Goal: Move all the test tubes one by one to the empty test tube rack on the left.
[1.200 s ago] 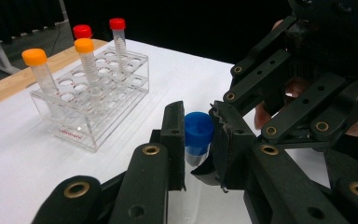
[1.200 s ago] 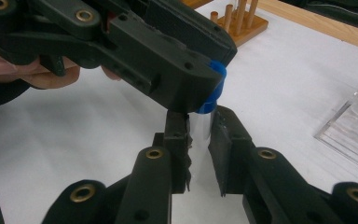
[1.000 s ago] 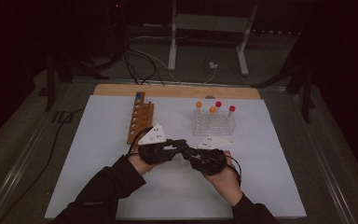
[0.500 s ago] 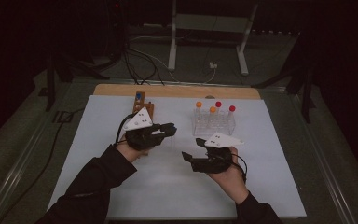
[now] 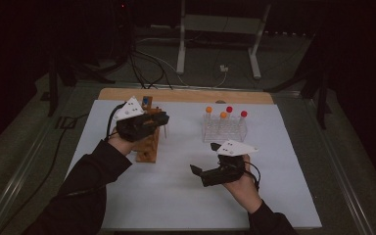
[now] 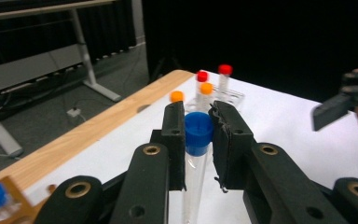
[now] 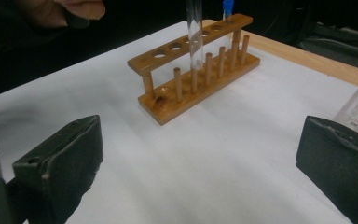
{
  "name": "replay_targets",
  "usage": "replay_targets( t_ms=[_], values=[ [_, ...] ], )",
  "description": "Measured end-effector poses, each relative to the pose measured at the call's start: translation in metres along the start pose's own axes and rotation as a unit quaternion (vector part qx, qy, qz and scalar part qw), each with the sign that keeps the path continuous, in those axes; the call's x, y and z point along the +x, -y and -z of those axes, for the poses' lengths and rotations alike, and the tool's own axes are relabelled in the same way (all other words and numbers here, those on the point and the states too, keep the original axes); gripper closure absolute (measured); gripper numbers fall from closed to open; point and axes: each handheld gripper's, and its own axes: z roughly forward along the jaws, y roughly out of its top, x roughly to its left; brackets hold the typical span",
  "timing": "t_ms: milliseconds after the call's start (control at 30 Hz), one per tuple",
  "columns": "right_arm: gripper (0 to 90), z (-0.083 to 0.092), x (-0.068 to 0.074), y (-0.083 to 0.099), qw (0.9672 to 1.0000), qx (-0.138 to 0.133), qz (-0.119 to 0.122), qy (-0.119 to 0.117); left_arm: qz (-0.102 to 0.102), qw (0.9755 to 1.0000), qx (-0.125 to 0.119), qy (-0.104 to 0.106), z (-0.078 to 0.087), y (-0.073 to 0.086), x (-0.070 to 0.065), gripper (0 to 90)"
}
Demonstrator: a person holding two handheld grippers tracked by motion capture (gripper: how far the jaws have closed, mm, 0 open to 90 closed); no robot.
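Dark room, white desk (image 5: pixel 176 196). Left gripper (image 6: pixel 198 135) clamps a blue-capped tube (image 6: pixel 198 133) above the wooden rack (image 7: pixel 198 70), not yet seated; right gripper (image 7: pixel 200 172) gapes empty. Four capped tubes (image 5: pixel 223 117) wait in the clear rack (image 5: pixel 225 132).

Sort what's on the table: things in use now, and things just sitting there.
In use:
left tool
blue-capped tube, clamped in it
wooden rack, just below that tube

Sitting there:
clear rack of orange- and red-capped tubes
right tool, open, holding nothing

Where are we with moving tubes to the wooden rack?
Done: one blue-capped tube stands at the wooden rack's far end. In hand: the left hand-held gripper grips a second blue-capped tube above the rack; the right hand-held gripper is open. Left: seat it; four capped tubes stand in the clear rack.
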Motion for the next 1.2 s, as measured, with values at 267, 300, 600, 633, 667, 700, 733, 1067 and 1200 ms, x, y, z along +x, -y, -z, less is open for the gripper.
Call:
replay_targets(
  t_ms=[267,300,600,633,667,700,733,1067,1200],
  values=[
    [0.0,0.003,-0.002,-0.001,0.9999,-0.011,-0.007,-0.002,0.004,0.9991,-0.008,-0.04,0.007,-0.009,0.027,77.2],
    [0.0,0.003,-0.002,-0.001,0.9999,-0.012,-0.007,-0.003,0.007,0.9988,-0.01,-0.047,0.008,-0.01,0.03,77.2],
    [0.0,0.004,-0.003,-0.001,0.9999,-0.012,-0.004,-0.002,0.017,0.9955,-0.013,-0.092,0.009,-0.012,0.059,77.2],
    [0.0,0.004,-0.003,-0.001,0.9999,-0.011,-0.004,-0.001,0.02,0.995,-0.014,-0.097,0.008,-0.012,0.062,77.2],
    [0.0,0.003,-0.003,0.0,0.9999,-0.01,-0.004,-0.001,0.023,0.9944,-0.016,-0.102,0.008,-0.012,0.065,77.2],
    [0.0,0.003,-0.003,0.0,0.9999,-0.009,-0.004,-0.004,0.025,0.994,-0.015,-0.105,0.007,-0.011,0.068,77.2],
    [0.0,0.004,-0.003,0.0,0.9999,-0.01,-0.004,-0.003,0.025,0.9933,-0.012,-0.112,0.006,-0.01,0.071,77.2],
    [0.0,0.004,-0.004,0.0,0.9999,-0.011,-0.003,-0.004,0.026,0.9878,0.013,-0.153,-0.014,0.008,0.093,77.1],
    [0.0,0.004,-0.004,0.0,0.9999,-0.013,-0.003,-0.004,0.04,0.9865,0.012,-0.158,-0.019,0.015,0.1,77.1]
  ],
)
